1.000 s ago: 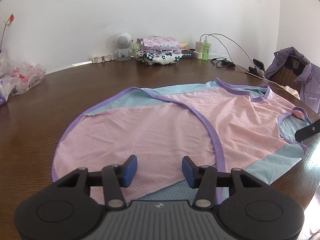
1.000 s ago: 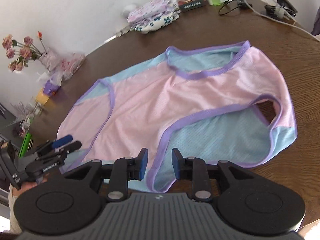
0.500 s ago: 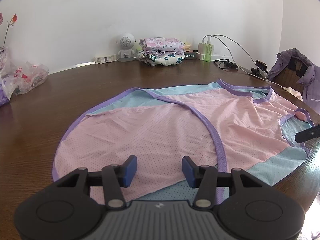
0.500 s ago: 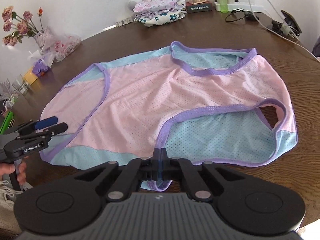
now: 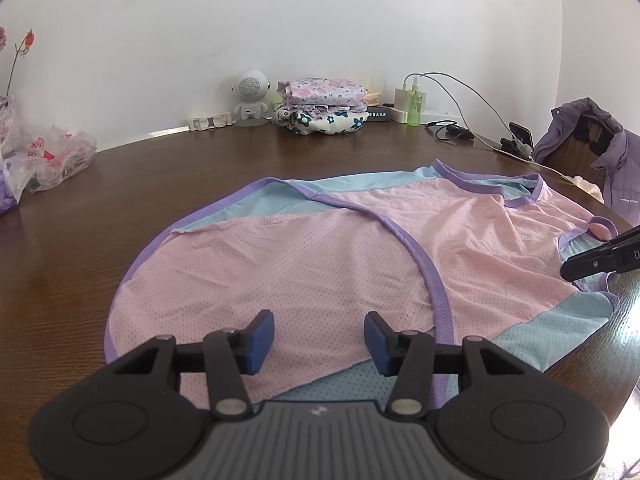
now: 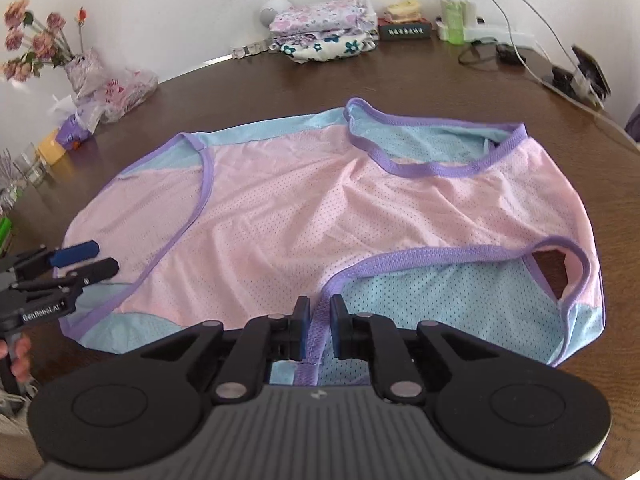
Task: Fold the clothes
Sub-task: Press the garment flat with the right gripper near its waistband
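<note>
A pink mesh sleeveless top with light blue panels and purple trim lies spread flat on the brown table. My left gripper hovers open over its near pink edge, nothing between the pads; in the right wrist view the left gripper sits at the top's left corner, held by a hand. My right gripper is at the near edge of the top, jaws opening and narrowly apart, with the purple armhole trim running into the gap, not pinched. Its fingers show at the right edge.
Folded floral clothes are stacked at the back by the wall, beside a small white robot figure. Chargers and cables lie back right, a plastic bag and flowers at the left. A purple jacket hangs on a chair.
My right gripper rolled level, shifted along the near edge, shut fully, then parted a little around the purple trim. The left gripper and the top stayed put.
</note>
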A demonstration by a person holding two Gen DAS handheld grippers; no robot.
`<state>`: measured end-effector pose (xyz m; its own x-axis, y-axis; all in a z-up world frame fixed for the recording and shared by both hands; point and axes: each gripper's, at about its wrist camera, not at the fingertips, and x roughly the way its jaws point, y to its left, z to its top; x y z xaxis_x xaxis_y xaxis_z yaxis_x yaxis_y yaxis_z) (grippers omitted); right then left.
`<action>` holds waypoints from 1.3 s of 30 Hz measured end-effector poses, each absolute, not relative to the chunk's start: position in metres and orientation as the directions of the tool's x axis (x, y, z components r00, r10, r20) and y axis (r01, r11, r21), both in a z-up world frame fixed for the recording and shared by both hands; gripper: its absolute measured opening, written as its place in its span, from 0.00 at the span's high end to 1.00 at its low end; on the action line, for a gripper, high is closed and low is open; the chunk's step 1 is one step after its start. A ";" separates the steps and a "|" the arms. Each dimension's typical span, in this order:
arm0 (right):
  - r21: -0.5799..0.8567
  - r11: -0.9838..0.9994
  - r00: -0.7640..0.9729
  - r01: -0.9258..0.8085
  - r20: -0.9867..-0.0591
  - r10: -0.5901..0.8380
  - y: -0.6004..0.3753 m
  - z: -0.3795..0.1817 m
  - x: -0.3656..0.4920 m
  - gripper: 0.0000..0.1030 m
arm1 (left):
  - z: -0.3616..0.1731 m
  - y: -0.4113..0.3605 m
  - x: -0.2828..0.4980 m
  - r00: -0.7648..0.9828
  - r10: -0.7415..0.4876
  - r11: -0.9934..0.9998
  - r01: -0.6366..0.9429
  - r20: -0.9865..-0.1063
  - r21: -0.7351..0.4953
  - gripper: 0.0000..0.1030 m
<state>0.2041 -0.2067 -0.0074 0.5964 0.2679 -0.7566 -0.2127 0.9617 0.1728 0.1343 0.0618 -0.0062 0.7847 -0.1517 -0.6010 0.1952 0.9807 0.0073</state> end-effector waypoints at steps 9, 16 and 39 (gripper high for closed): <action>0.222 0.962 0.629 -0.158 -0.728 0.271 -0.229 0.001 0.199 0.82 | -0.007 0.064 0.134 0.786 -0.160 0.979 0.206 -0.598 0.009 0.53; 0.144 0.974 0.690 -0.177 -0.687 0.227 -0.223 0.000 0.221 0.81 | -0.007 0.063 0.135 0.786 -0.154 0.980 0.198 -0.598 0.008 0.53; 0.128 0.986 0.725 -0.103 -0.669 0.163 -0.262 -0.008 0.248 0.70 | 0.003 0.051 0.128 0.738 -0.207 0.967 0.254 -0.643 -0.019 0.68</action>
<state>0.2479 -0.2616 -0.0075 0.7253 0.1625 -0.6690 -0.1031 0.9864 0.1278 0.1277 0.0514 0.0032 0.7377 -0.2070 -0.6426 0.2545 0.9669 -0.0193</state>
